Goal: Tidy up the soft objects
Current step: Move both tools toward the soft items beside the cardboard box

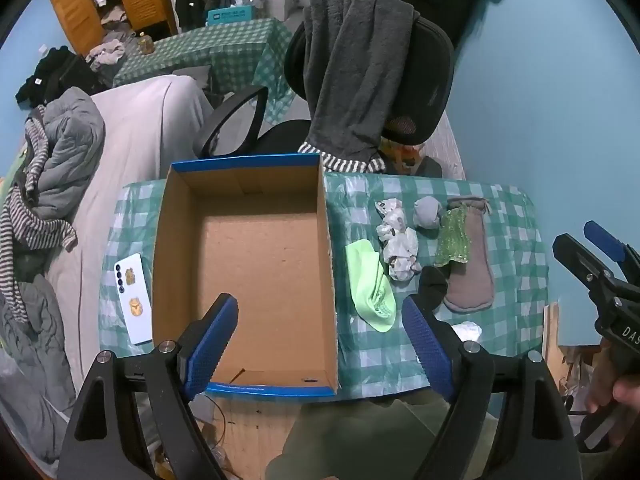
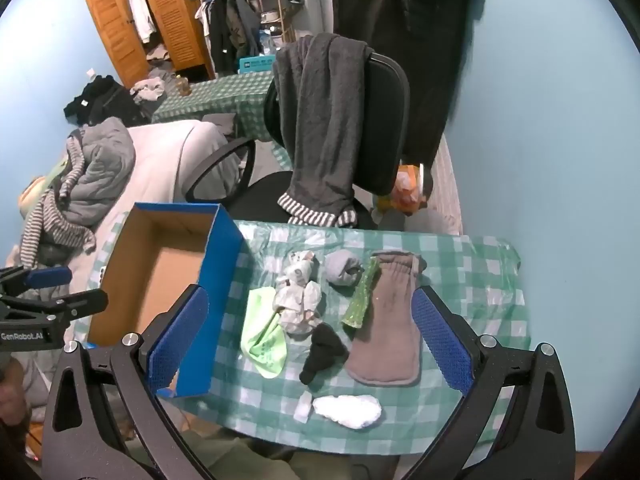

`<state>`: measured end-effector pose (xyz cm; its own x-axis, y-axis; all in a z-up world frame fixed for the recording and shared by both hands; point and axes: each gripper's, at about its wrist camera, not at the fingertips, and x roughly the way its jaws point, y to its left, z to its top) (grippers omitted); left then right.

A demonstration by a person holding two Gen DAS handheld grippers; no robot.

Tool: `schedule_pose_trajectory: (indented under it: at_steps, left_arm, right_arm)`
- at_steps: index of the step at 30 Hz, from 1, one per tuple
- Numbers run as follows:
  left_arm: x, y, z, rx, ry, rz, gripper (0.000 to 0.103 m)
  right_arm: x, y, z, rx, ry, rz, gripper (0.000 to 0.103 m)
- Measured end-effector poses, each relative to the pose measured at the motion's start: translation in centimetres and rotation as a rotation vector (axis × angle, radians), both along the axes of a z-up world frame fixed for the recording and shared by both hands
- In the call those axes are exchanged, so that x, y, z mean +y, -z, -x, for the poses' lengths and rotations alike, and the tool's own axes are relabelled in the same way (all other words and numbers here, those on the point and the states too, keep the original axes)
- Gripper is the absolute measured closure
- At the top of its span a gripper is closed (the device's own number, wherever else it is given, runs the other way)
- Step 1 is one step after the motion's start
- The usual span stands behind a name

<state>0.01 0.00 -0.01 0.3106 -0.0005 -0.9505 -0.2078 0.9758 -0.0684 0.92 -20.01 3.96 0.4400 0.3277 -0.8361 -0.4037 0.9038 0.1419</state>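
Note:
An empty blue cardboard box (image 1: 256,264) (image 2: 168,264) sits on the left of the checked table. Right of it lie soft things: a lime green sock (image 1: 370,288) (image 2: 266,340), a patterned white cloth (image 1: 396,240) (image 2: 300,296), a grey ball (image 1: 427,212) (image 2: 342,268), a sparkly green piece (image 1: 452,236) (image 2: 362,296), a brown pouch (image 1: 472,264) (image 2: 390,328), a black sock (image 2: 322,352) and a white fluffy piece (image 2: 348,410). My left gripper (image 1: 320,336) is open above the box's near end. My right gripper (image 2: 312,340) is open above the soft things.
A white phone (image 1: 134,300) lies left of the box. A black office chair (image 1: 372,80) draped with a grey garment stands behind the table. A bed with piled clothes (image 1: 60,168) is on the left. A blue wall is on the right.

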Motion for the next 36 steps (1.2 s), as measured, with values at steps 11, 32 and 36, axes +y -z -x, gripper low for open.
schedule_pose_trajectory:
  at_steps: [11,32,36]
  left_arm:
    - [-0.4,0.1,-0.1,0.005,0.004,0.036,0.018]
    - [-1.6,1.7,-0.8,0.043,0.001,0.028,0.018]
    - [-2.3,2.0,-1.0,0.05,0.007,0.027,0.018]
  right_arm:
    - [-0.2,0.0,-0.3,0.006,0.004,0.003,0.002]
    - [-2.4,0.1,-0.9,0.026,0.021,0.015,0.002]
    - [-2.8,0.6,-1.2,0.029,0.022,0.012,0.002]
